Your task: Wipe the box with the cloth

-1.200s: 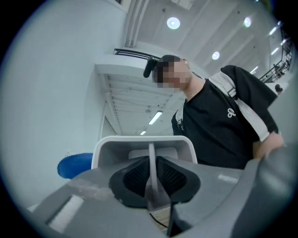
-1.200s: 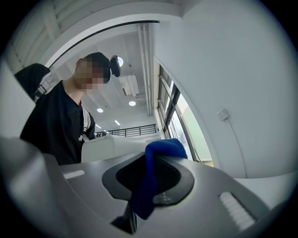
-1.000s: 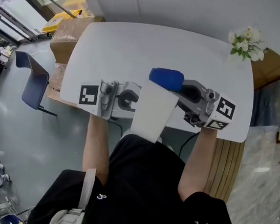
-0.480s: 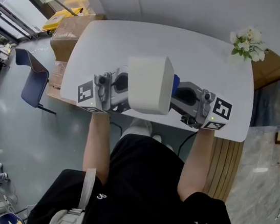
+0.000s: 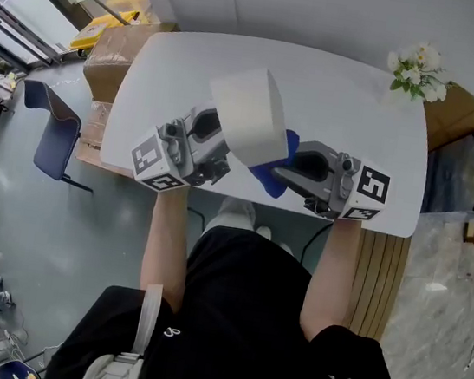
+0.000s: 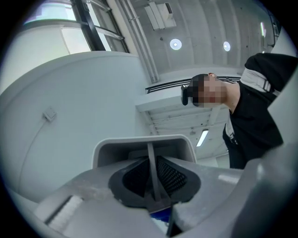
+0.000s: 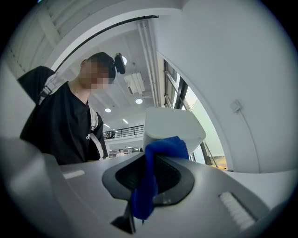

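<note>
Plainly, the white box [image 5: 246, 109] is held up above the white tabletop [image 5: 353, 113], tilted, with one corner pointing toward 11 o'clock in the head view. The left gripper [image 5: 210, 150] sits at the box's 8 o'clock. In the left gripper view, this gripper [image 6: 151, 186] has its jaws pressed together on a thin wall of the box [image 6: 142, 145], which stands as a narrow upright strip between the dark ribbed pads.

The right gripper [image 5: 284, 175] comes in from the box's 4 o'clock. In the right gripper view, its jaws [image 7: 149, 186] pinch the blue cloth [image 7: 156, 172], which bunches up above the pads and hangs down below them. From above, the cloth [image 5: 270, 170] lies at the box's 5 o'clock, right against its lower face. In the right gripper view the top of the cloth overlaps the bottom edge of the box [image 7: 172, 122]. A small patch of blue also shows low in the left gripper view [image 6: 160, 216].

The person's bare forearms reach up from 6 o'clock, and a black shirt [image 5: 245, 317] fills the lower part of the head view. A bunch of white flowers [image 5: 418, 71] stands at the tabletop's 1 o'clock corner. A cardboard carton [image 5: 115, 58] sits off its 10 o'clock corner, and a blue chair [image 5: 44, 118] stands on the floor at 9 o'clock.
</note>
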`<state>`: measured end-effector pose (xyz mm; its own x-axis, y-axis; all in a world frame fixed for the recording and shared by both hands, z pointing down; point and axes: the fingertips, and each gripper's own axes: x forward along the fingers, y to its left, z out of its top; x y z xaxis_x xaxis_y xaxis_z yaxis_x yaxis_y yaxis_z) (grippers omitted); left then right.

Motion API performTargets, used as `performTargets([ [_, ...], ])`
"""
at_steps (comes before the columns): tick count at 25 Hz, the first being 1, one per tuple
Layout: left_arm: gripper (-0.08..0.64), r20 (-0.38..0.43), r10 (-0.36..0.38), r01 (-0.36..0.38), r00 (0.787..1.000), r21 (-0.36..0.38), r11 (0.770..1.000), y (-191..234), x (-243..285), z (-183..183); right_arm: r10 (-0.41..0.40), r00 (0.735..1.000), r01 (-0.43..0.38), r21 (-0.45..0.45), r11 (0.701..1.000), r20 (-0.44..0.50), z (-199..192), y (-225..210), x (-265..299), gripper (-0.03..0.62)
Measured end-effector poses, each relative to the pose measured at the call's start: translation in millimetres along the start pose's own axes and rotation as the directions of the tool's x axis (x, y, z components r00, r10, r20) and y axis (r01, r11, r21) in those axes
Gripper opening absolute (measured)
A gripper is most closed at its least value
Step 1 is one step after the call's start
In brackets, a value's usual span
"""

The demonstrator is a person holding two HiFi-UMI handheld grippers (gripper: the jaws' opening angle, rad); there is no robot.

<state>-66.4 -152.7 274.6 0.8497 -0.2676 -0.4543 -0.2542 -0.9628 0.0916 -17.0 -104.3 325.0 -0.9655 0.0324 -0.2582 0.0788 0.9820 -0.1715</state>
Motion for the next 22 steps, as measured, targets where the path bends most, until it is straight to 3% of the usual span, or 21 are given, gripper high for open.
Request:
performTargets([
  [8,0.060,-0.023,0.129,-0.128,0.991,0.012,0.992,20,-5,-3,0.030,1.000,-0.030,-0.011,0.999,0.004,3,7,1,0.051],
  [12,0.057,-0.074,0.179,-0.179,0.981,0.015,0.984,30,-15,-17,0.034,0.999,-0.033,-0.023,0.999,0.018,6,9,1,0.051],
  [22,0.049,-0.297,0.173,-0.152,0.939,0.093,0.984,28,-16,-58,-0.010,0.997,0.014,-0.048,0.999,0.083,20,5,-6,0.052],
])
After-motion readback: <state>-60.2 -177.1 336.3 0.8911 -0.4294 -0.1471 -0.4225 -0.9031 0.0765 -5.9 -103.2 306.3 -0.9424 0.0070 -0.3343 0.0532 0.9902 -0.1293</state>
